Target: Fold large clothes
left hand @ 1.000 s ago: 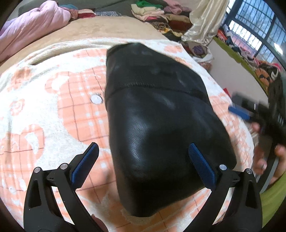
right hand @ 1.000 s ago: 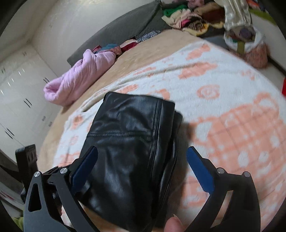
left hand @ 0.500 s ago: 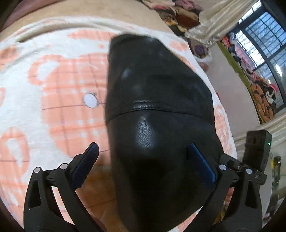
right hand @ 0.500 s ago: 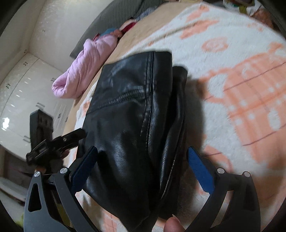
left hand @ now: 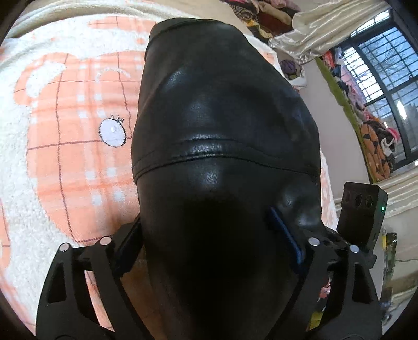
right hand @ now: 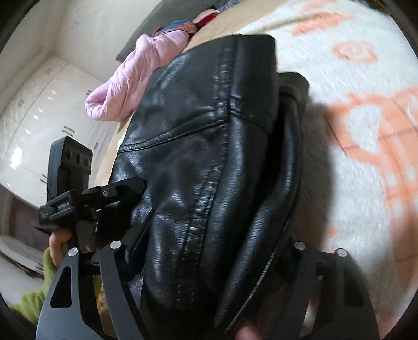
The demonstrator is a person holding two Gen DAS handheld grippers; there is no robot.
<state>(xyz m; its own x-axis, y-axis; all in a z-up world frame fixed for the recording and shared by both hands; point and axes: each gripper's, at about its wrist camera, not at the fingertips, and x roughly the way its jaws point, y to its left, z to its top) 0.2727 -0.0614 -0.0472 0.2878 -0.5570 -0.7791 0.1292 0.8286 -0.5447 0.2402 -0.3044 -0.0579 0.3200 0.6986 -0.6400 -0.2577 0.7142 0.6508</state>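
Observation:
A folded black leather jacket [left hand: 224, 125] lies on a white and orange blanket [left hand: 65, 162] on a bed. My left gripper [left hand: 206, 240] straddles its near end. Its jaws are closing and both pads touch the leather, the right blue pad [left hand: 284, 235] denting it. In the right wrist view the same jacket [right hand: 209, 157] bulges over both fingers of my right gripper [right hand: 213, 251], whose jaws are also closing against its sides. One finger of the left gripper [right hand: 125, 187] pokes into the jacket's left edge there, held by a hand [right hand: 58, 243] in a green sleeve.
A pink quilt [right hand: 130, 81] lies at the far side of the bed beside white wardrobe doors [right hand: 39, 117]. Piled clothes [left hand: 269, 15], a pale curtain [left hand: 326, 18] and a window [left hand: 392, 78] stand beyond the bed's right edge.
Both grippers have sunk onto the jacket's near end and tilted further down. Their jaws, wide apart before, have narrowed until the pads meet the leather. The jacket now fills both views.

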